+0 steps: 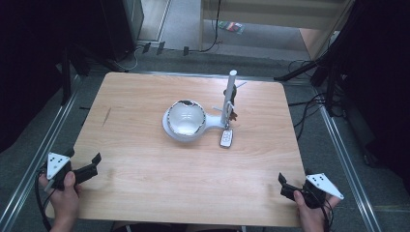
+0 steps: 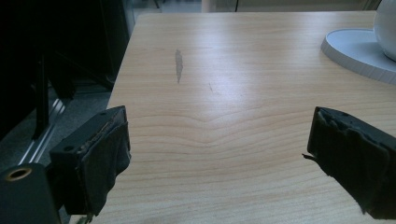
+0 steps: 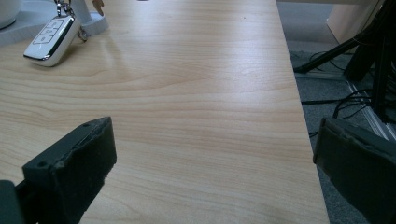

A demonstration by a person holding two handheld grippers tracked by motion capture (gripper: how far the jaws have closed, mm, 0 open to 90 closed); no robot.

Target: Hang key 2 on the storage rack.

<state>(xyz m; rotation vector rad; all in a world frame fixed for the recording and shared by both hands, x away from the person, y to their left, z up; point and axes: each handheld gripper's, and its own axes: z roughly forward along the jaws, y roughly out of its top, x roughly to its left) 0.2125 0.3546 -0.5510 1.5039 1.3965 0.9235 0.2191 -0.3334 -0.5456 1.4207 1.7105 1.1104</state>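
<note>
White key fob (image 1: 226, 138) is lying on the counter (image 1: 145, 164) just beside the stand (image 1: 229, 99), maybe clipped to it. Left hand-held gripper (image 1: 92, 163) & right hand-held gripper (image 1: 284, 185) are waiting well apart from it, jaws spread, empty; nothing started.

No readable text anywhere; the car key fob (image 3: 50, 38), lying just beside the white stand's base (image 3: 93, 25), shows button marks too small to read.

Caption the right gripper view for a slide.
Open right gripper over the table edge, a white key fob lying far ahead.
</note>
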